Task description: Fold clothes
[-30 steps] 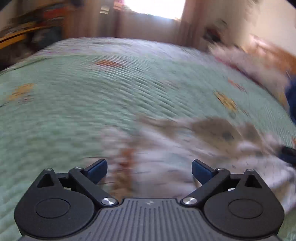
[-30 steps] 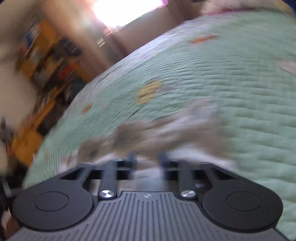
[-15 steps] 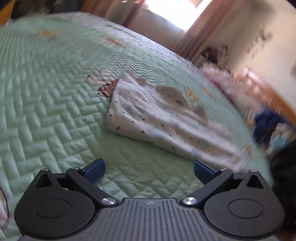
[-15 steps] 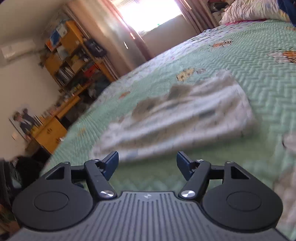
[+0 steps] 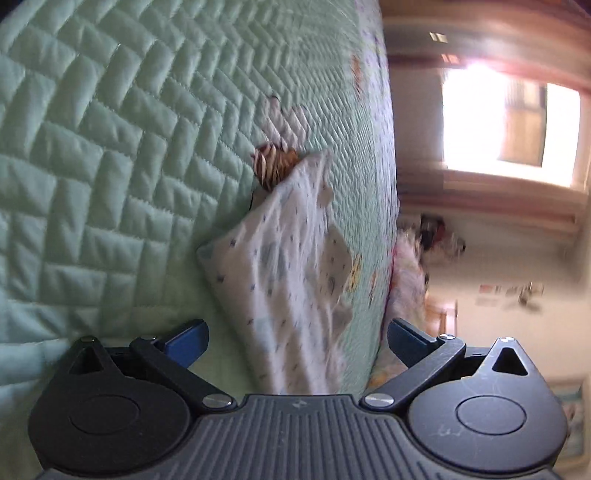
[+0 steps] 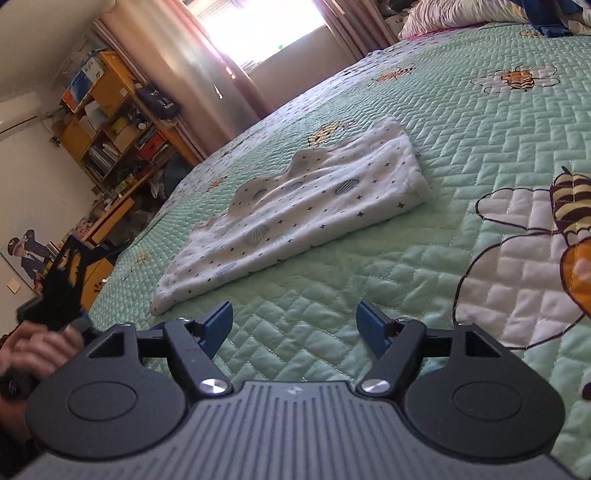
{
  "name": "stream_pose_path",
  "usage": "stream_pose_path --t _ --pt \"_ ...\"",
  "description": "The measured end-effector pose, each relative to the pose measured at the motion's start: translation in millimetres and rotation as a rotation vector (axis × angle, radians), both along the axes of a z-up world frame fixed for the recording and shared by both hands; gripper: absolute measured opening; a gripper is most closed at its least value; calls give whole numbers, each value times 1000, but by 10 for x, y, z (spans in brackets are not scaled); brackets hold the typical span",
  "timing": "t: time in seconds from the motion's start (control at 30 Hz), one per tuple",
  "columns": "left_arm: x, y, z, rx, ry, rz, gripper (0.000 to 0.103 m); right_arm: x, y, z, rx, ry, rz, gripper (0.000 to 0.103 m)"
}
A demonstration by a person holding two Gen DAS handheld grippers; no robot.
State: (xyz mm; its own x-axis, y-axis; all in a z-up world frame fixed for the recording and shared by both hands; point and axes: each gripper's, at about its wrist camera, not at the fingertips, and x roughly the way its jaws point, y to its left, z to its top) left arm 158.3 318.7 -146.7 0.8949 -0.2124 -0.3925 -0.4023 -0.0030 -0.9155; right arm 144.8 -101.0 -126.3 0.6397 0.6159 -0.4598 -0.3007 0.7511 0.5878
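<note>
Folded garment (image 6: 295,214): white, printed with small dark stars, laid flat on the green quilted bedspread (image 6: 461,122) toward its middle, one end pointing at the near edge. A bee motif (image 6: 569,210) is stitched into the quilt beside it. Right gripper (image 6: 294,329): held just short of the garment, jaws opening, nothing between them. Left gripper (image 5: 297,341): rolled sideways, jaws spread wide, nothing pinched; the garment (image 5: 291,266) is seen beyond them. A hand (image 6: 35,349) is seen at the bed's edge. Bookshelf (image 6: 110,122) and window (image 6: 266,29) are noted behind.
</note>
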Motion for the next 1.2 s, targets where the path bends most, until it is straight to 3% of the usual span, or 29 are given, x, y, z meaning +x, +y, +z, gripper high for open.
stream_pose_path --t 0.27,0.4,0.57,0.67,0.73,0.77,0.8,0.87,0.97,1.07,1.2 --pt "335 -100 -4 13 56 151 102 7 -46 -62 61 -15 15 78" --pt "579 -135 55 21 100 193 102 -11 -9 -55 57 -29 25 85" --pt "556 -135 158 53 92 215 100 14 -36 -38 81 -12 23 85" --pt "484 -208 157 113 87 187 72 61 -54 143 87 -32 35 85" --pt "453 -225 69 124 85 162 34 138 -7 388 52 -111 67 85" --pt "453 -235 12 127 91 154 22 213 59 554 4 -161 94 85" --pt "458 -243 -42 128 98 151 17 295 138 719 -51 -205 115 85" --pt "455 -247 -42 162 90 148 16 488 322 1015 -144 -262 134 85" --pt "430 -312 56 265 83 127 16 783 565 1347 -188 -284 158 85" --pt "337 -393 45 328 65 127 16 1065 1092 1561 -305 -242 242 85" --pt "296 -443 47 424 17 104 17 1373 2180 1628 -490 -166 430 85"
